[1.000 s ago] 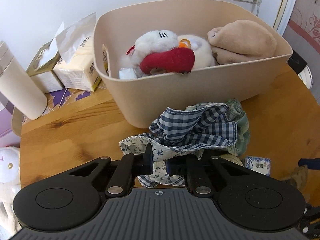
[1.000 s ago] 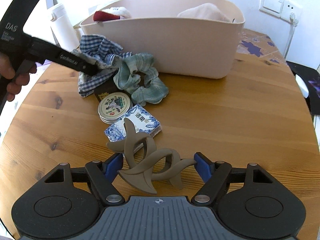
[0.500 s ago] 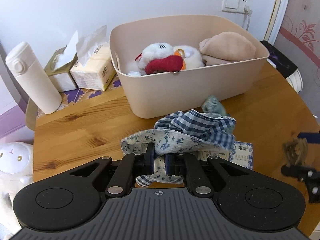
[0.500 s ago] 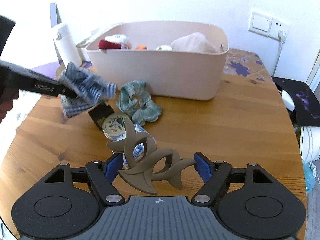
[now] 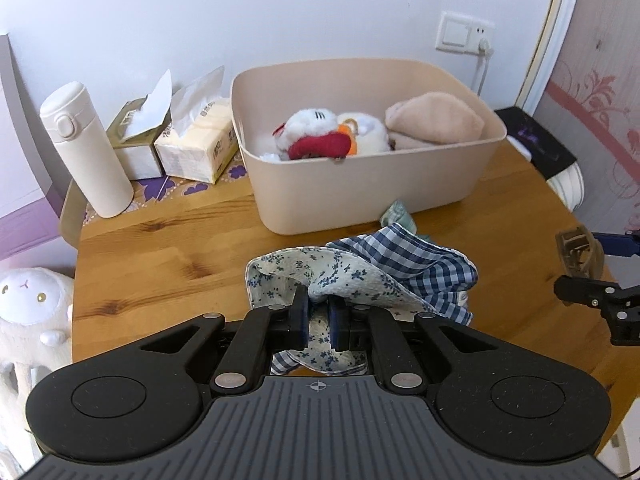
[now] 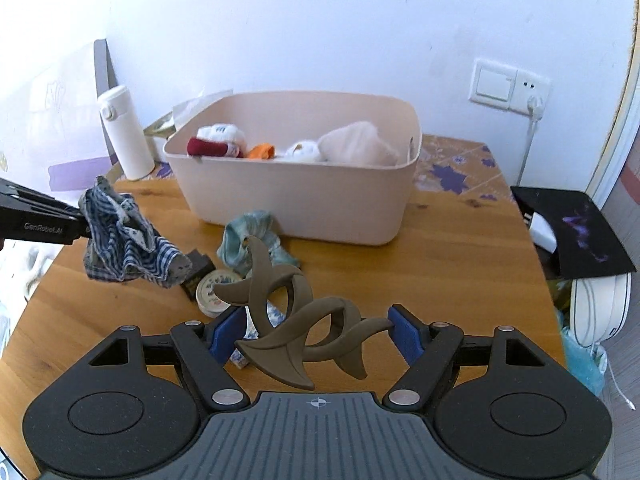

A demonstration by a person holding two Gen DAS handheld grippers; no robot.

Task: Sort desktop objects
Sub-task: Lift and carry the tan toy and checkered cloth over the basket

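My left gripper (image 5: 319, 312) is shut on a blue checked and floral cloth (image 5: 372, 272) and holds it in the air in front of the beige bin (image 5: 360, 196); the cloth also shows in the right wrist view (image 6: 124, 244). My right gripper (image 6: 314, 330) is shut on a brown hair claw clip (image 6: 296, 328), held above the table; the clip also shows at the right edge of the left wrist view (image 5: 576, 248). The bin (image 6: 296, 204) holds plush toys (image 5: 320, 136) and a tan cloth (image 5: 436, 124). A green scrunchie (image 6: 252, 236), a round tin (image 6: 216, 292) and a small dark box (image 6: 198, 270) lie on the table.
A white flask (image 5: 84, 148) and two tissue packs (image 5: 196, 144) stand left of the bin. A white plush sheep (image 5: 32, 312) sits off the table's left edge. A black pad (image 6: 576, 232) lies at the right edge. The round wooden table (image 6: 460, 272) extends right.
Both grippers have risen and pulled back from the bin. The checked cloth has come off the table, leaving the scrunchie, tin and box behind.
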